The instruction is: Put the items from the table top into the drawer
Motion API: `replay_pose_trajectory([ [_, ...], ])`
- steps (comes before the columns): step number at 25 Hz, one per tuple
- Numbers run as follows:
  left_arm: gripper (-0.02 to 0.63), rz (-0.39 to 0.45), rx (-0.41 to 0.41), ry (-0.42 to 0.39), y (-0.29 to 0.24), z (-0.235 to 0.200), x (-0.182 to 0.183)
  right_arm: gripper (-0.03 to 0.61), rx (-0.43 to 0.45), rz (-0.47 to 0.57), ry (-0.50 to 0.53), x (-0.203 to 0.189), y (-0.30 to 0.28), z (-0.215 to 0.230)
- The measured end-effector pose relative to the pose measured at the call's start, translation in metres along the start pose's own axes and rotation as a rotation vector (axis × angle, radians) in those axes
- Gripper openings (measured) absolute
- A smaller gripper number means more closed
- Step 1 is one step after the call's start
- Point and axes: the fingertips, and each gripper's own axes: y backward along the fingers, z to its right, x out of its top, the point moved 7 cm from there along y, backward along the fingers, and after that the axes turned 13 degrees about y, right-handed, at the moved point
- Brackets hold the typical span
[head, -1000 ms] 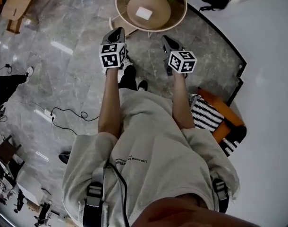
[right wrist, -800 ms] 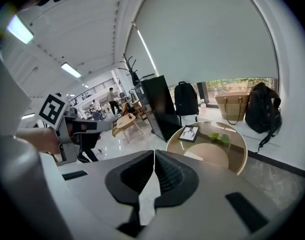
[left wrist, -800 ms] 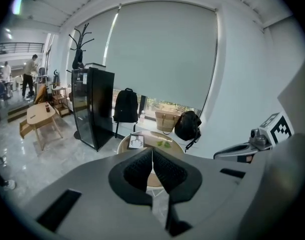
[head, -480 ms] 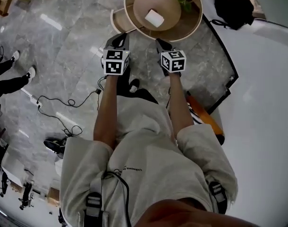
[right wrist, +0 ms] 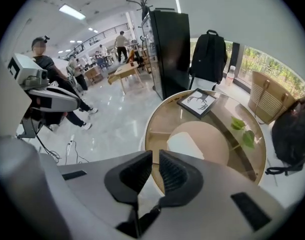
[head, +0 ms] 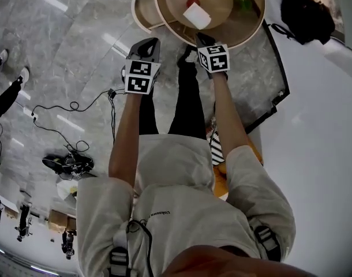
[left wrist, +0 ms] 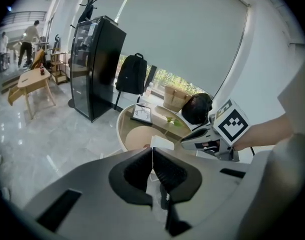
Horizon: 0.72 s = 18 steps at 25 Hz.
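Observation:
A round glass-topped table (head: 164, 25) stands ahead of me, with a wooden lower shelf under the glass. A white box (head: 197, 16) and a small red thing (head: 191, 3) sit over the middle. A framed drawing (right wrist: 197, 102) and a green sprig (right wrist: 241, 129) lie farther back. My left gripper (head: 148, 41) hangs shut and empty over the floor, short of the table's rim. My right gripper (head: 200, 37) is shut and empty at the near rim, close to the box. A pale curved part (head: 142, 11), perhaps the drawer, juts out at the table's left.
A black cabinet (right wrist: 168, 49) and a black backpack (right wrist: 208, 54) stand behind the table. Another dark bag (head: 306, 16) lies to its right. A cable (head: 78, 105) trails over the marble floor at left. A striped cloth (head: 215, 149) lies by my feet. People stand farther off.
Both grippers have come down and forward toward the table. The right one has gone from well short of the table to its near rim. Both stay shut.

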Motion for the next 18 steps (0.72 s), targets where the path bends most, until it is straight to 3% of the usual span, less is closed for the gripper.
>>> replay_pose_trajectory([
  [4, 0.021, -0.006, 0.005, 0.077, -0.033, -0.012, -0.02, 0.043, 0.036, -0.039, 0.072, -0.015, -0.048, 0.026],
  [6, 0.021, -0.009, 0.027, 0.129, -0.043, -0.02, -0.029, 0.148, 0.057, -0.071, 0.127, -0.02, -0.07, 0.041],
  [11, 0.021, -0.009, 0.095, 0.202, -0.066, -0.033, -0.055, 0.278, 0.063, -0.118, 0.227, -0.027, -0.107, 0.074],
  [18, 0.021, 0.008, 0.06, 0.303, -0.106, -0.035, -0.075, 0.316, 0.123, -0.222, 0.374, -0.039, -0.161, 0.09],
])
